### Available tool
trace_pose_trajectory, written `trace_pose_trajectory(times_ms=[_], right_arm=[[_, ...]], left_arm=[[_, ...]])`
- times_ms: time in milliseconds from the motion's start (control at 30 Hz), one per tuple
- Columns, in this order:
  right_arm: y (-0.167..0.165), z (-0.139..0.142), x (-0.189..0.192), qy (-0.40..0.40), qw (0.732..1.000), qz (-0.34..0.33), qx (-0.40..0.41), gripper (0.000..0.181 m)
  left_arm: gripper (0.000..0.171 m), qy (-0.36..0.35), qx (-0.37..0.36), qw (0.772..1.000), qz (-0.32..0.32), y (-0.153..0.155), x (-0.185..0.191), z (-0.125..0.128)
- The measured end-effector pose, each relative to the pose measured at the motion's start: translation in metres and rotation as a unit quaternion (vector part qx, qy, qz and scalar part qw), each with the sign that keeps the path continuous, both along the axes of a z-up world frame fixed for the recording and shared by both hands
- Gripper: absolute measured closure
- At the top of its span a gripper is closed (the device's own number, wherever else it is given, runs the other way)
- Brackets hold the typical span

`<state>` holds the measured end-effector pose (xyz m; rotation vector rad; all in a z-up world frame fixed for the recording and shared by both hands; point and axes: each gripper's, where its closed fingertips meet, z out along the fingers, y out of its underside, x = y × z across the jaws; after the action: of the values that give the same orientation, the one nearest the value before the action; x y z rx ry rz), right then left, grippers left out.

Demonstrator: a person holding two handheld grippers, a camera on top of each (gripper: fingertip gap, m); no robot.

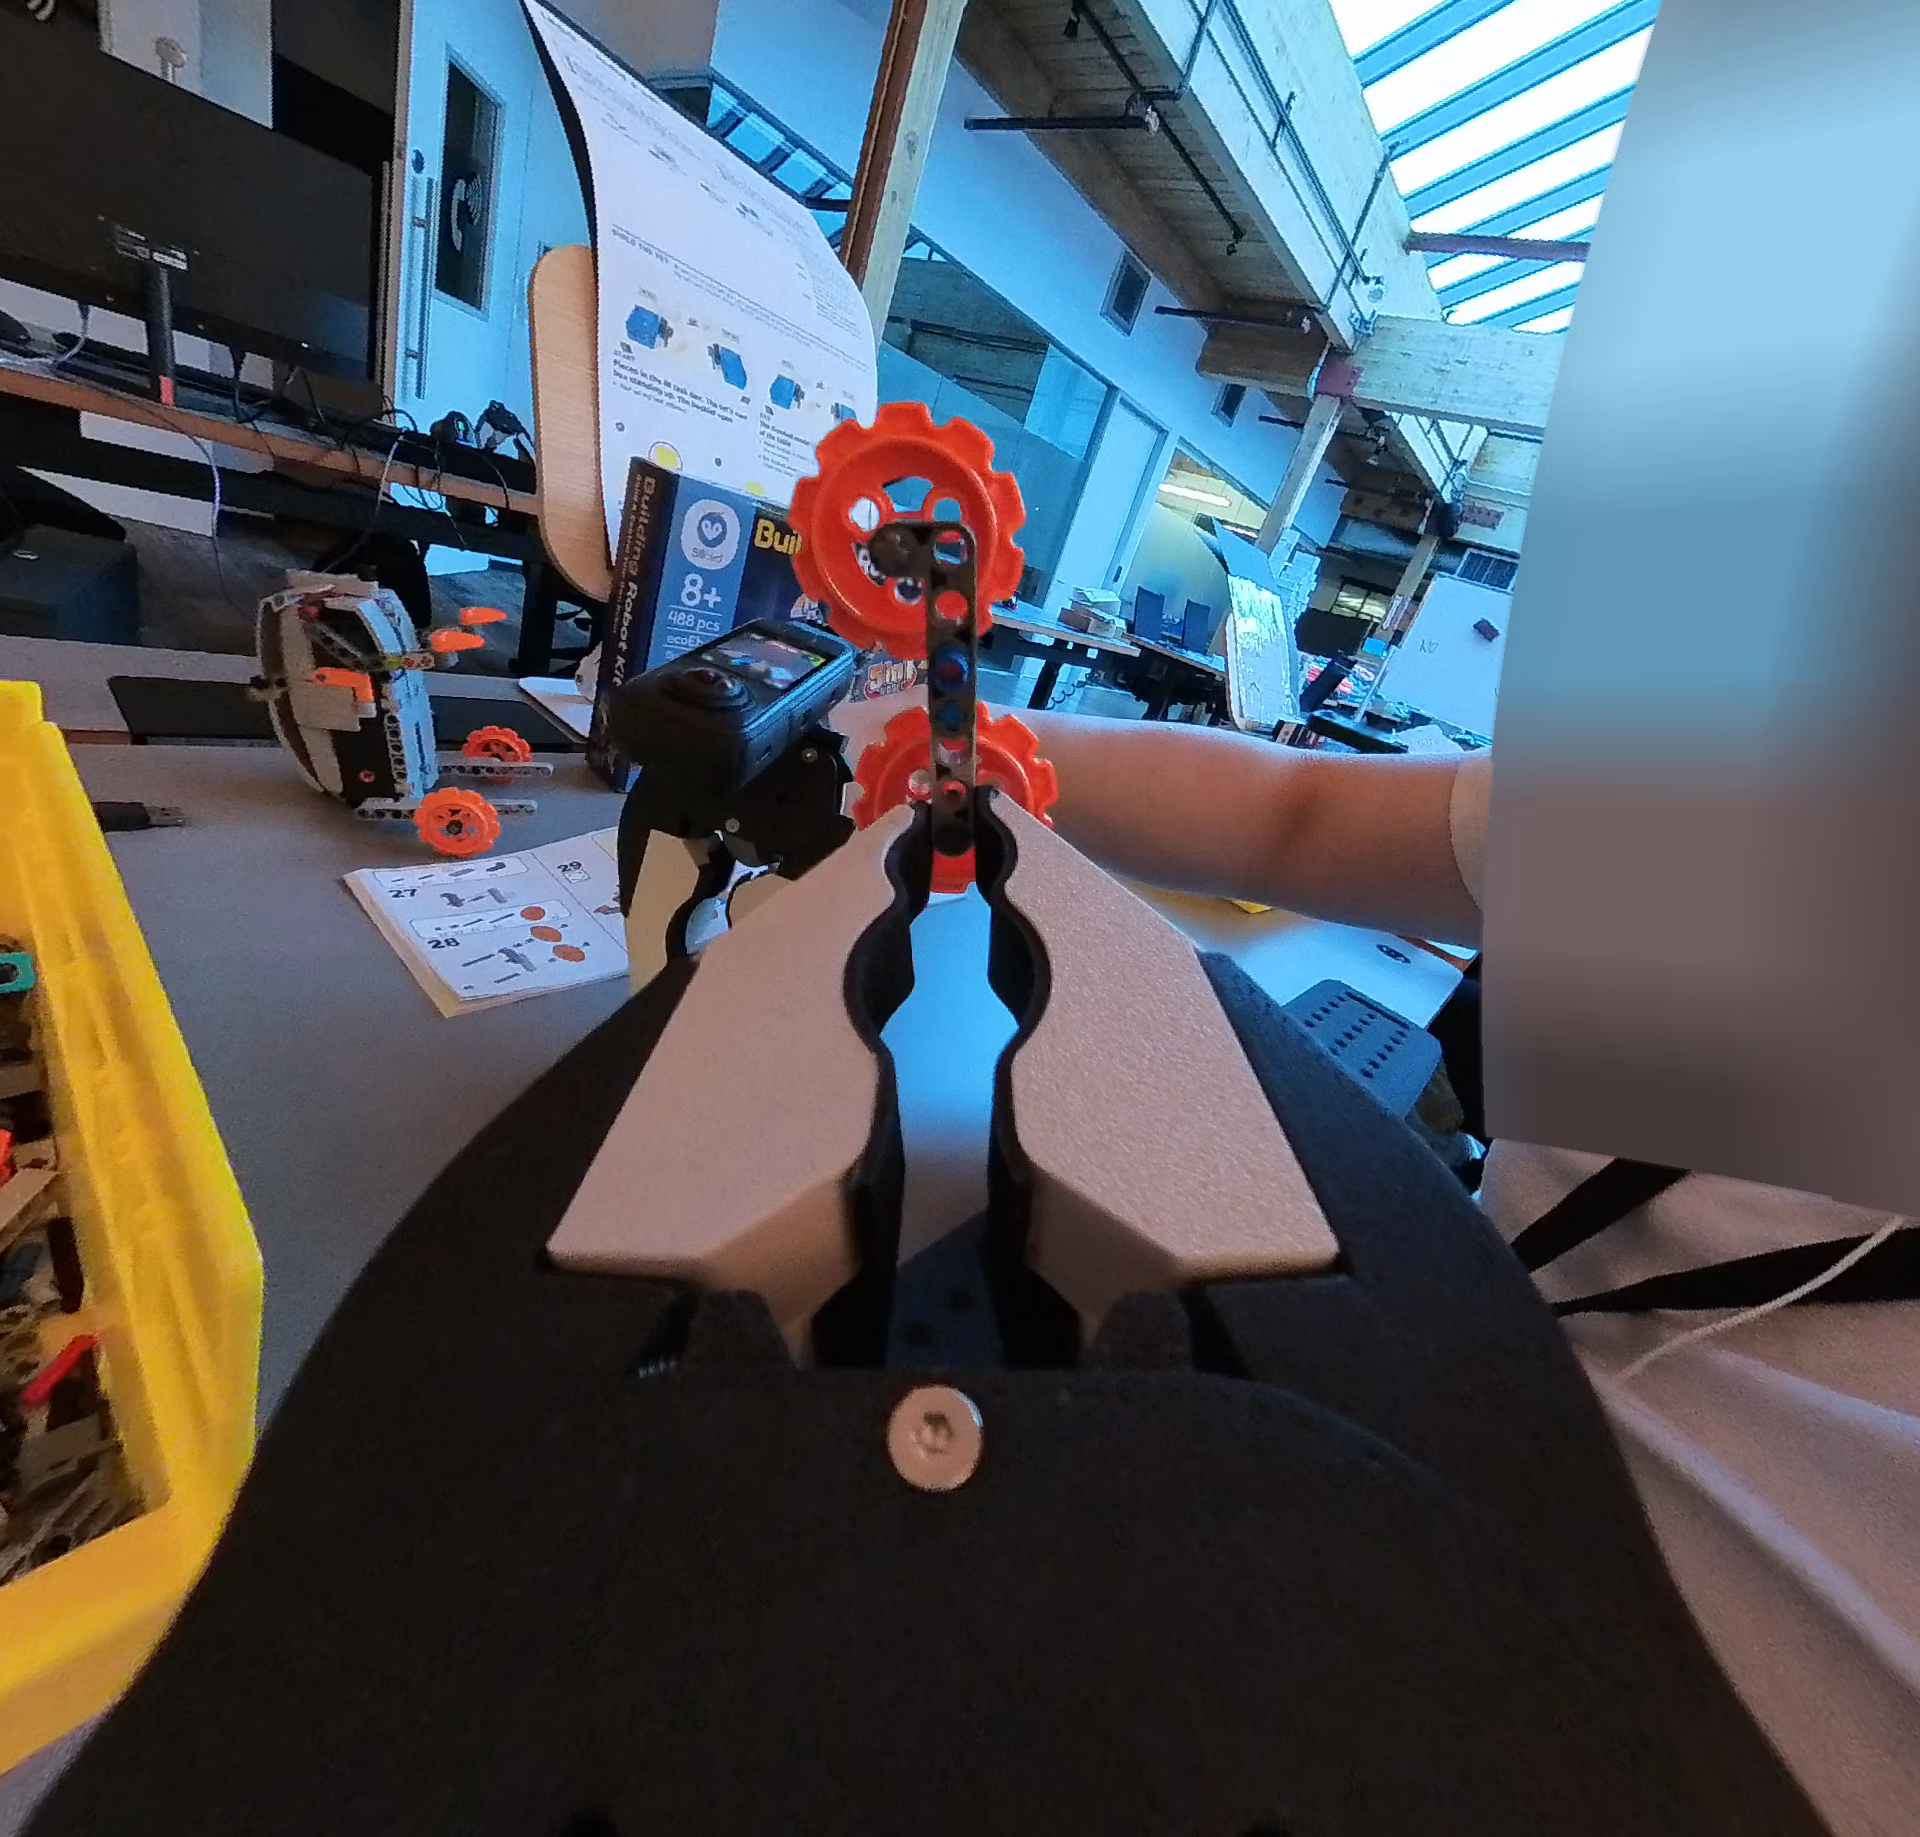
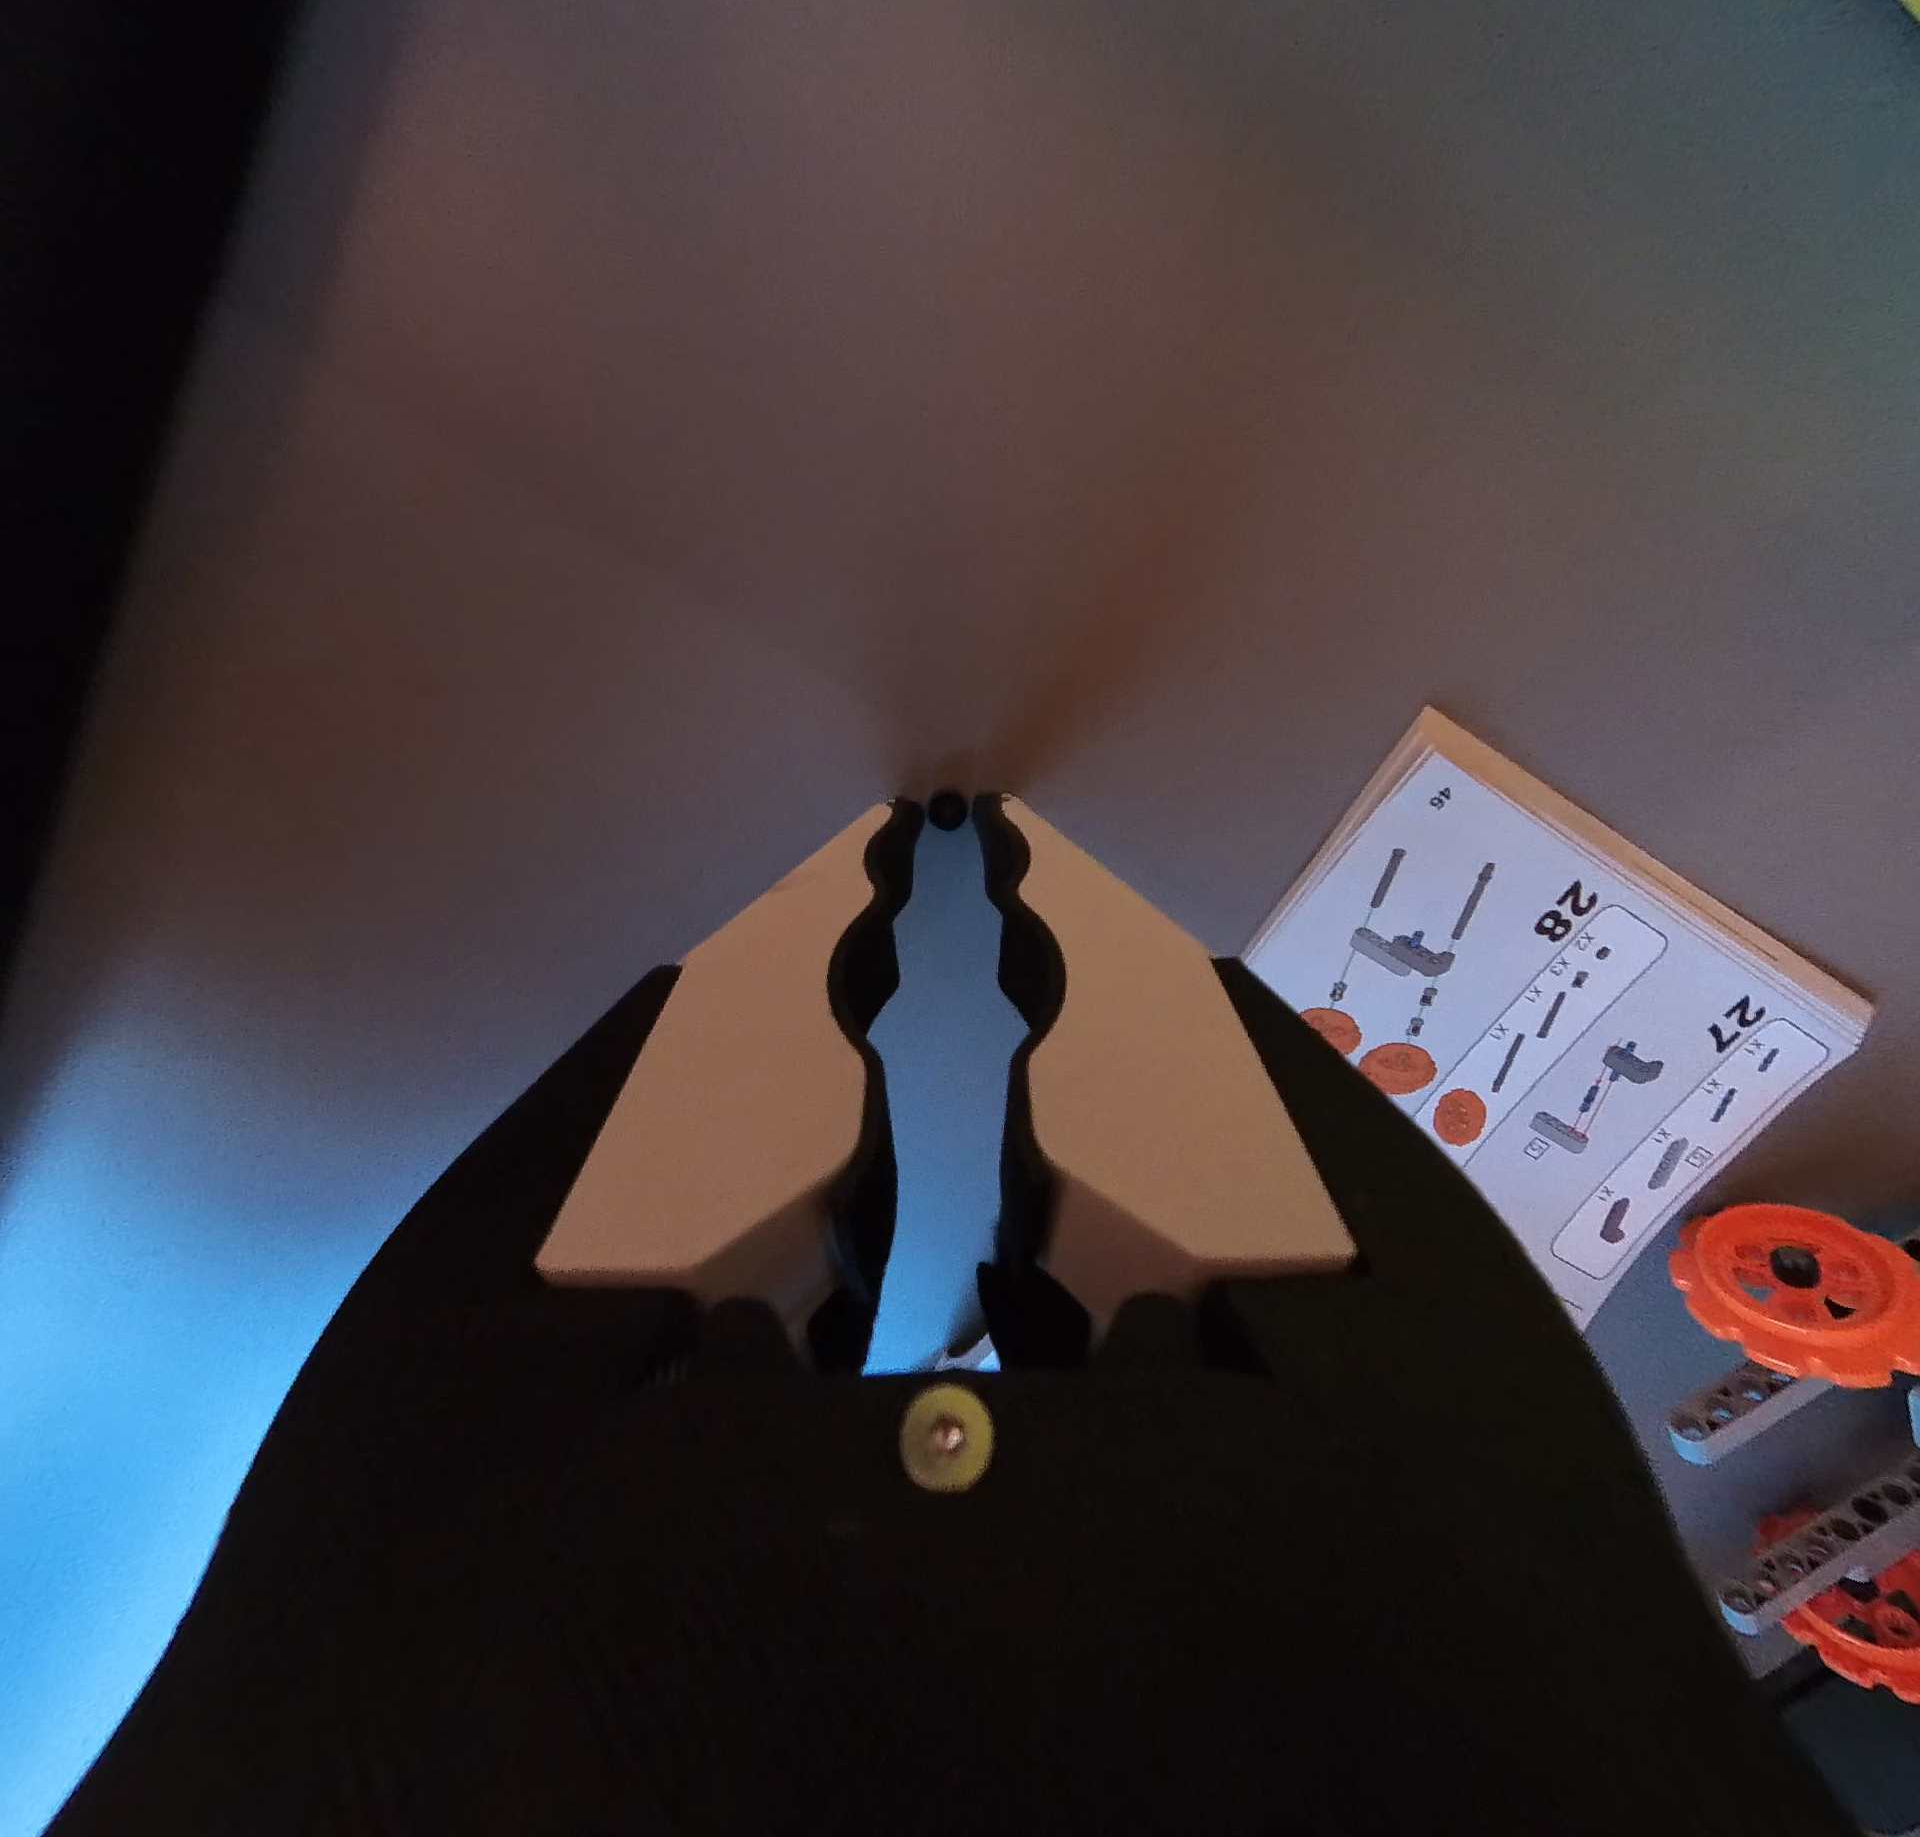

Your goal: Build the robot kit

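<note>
My left gripper [image 1: 951,811] is shut on the lower end of a dark perforated beam [image 1: 951,634] and holds it upright in the air. An orange gear [image 1: 831,530] sits at the beam's top and a second orange gear [image 1: 1013,769] sits low, just behind my fingertips. My right gripper [image 2: 945,813] points down at the grey table [image 2: 727,437], its tips closed on a small black piece [image 2: 945,808] right at the surface. In the left wrist view the right gripper's camera [image 1: 727,717] shows just left of the beam, above the table.
A yellow parts bin [image 1: 156,1112] stands at the left. An open instruction booklet [image 1: 488,914] [image 2: 1558,1039] lies on the table. A half-built model [image 1: 343,696], loose orange gears on grey beams [image 2: 1787,1299] and a kit box [image 1: 675,592] lie beyond. A forearm [image 1: 1247,811] reaches in from the right. The tips of one gripper are about 25 centimetres away from the tips of the other.
</note>
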<state>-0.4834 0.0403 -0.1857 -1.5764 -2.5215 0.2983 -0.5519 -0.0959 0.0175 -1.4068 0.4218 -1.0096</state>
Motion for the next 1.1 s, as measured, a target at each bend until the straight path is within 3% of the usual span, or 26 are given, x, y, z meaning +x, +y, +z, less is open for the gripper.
trace_pose_trajectory(times_ms=[400, 533, 733, 867, 1000, 1100], right_arm=[[-0.001, 0.0, 0.009, 0.009, 1.0, -0.004, 0.005, 0.174], [0.019, 0.021, 0.036, 0.084, 0.994, -0.067, 0.02, 0.174], [0.048, 0.045, 0.136, 0.195, 0.957, -0.215, 0.028, 0.175], [0.045, 0.059, 0.177, 0.253, 0.931, -0.258, 0.053, 0.175], [0.046, 0.06, 0.197, 0.28, 0.916, -0.279, 0.069, 0.175], [0.039, 0.071, 0.176, 0.345, 0.897, -0.273, 0.036, 0.175]], left_arm=[[0.166, 0.013, -0.003, 1.0, 0.0, 0.0, 0.0, -0.003], [0.166, 0.017, 0.003, 1.0, 0.009, -0.006, -0.006, -0.001], [0.166, 0.015, 0.0, 1.0, 0.017, -0.008, -0.019, -0.005], [0.166, 0.006, -0.003, 1.0, 0.008, 0.004, -0.015, -0.004], [0.166, -0.002, -0.002, 1.0, -0.013, 0.017, 0.0, 0.006], [0.166, 0.002, 0.006, 0.999, -0.037, 0.03, 0.017, 0.019]])
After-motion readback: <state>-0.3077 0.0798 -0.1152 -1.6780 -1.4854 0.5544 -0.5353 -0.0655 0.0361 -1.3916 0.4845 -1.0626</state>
